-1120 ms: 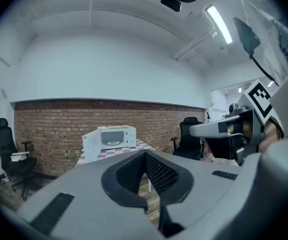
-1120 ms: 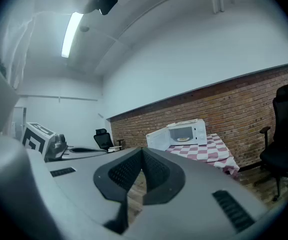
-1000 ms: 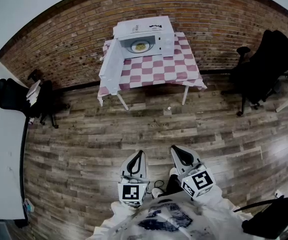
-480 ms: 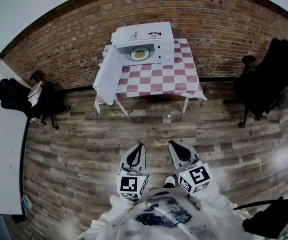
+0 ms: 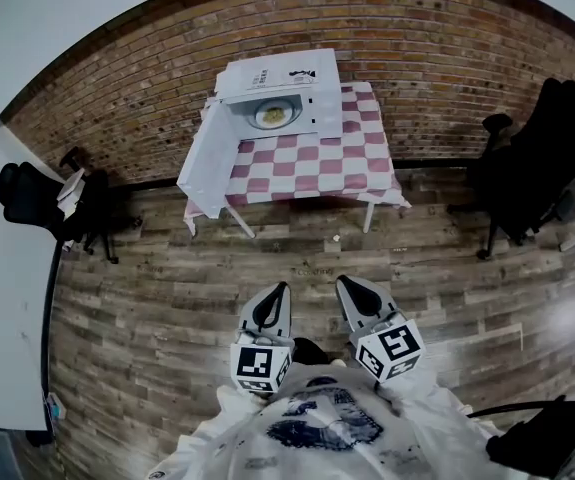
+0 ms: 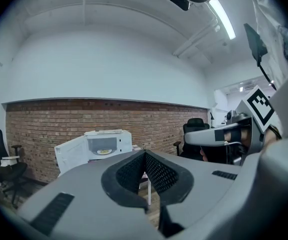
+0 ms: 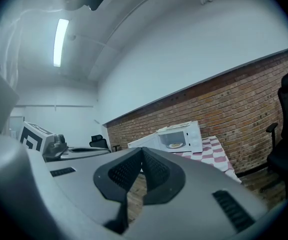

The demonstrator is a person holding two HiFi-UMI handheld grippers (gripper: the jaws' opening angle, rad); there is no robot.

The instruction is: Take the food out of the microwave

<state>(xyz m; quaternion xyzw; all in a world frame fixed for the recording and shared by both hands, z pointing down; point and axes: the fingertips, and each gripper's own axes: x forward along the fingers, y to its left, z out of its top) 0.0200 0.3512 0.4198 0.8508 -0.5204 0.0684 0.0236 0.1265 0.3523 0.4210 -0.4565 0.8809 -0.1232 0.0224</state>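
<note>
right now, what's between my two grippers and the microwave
Mostly bare wooden floor, then the front of the checked table the microwave stands on. The head view shows it; the left gripper and right gripper are well short of the table.

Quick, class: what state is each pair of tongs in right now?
Left tongs: closed, holding nothing.
Right tongs: closed, holding nothing.
</note>
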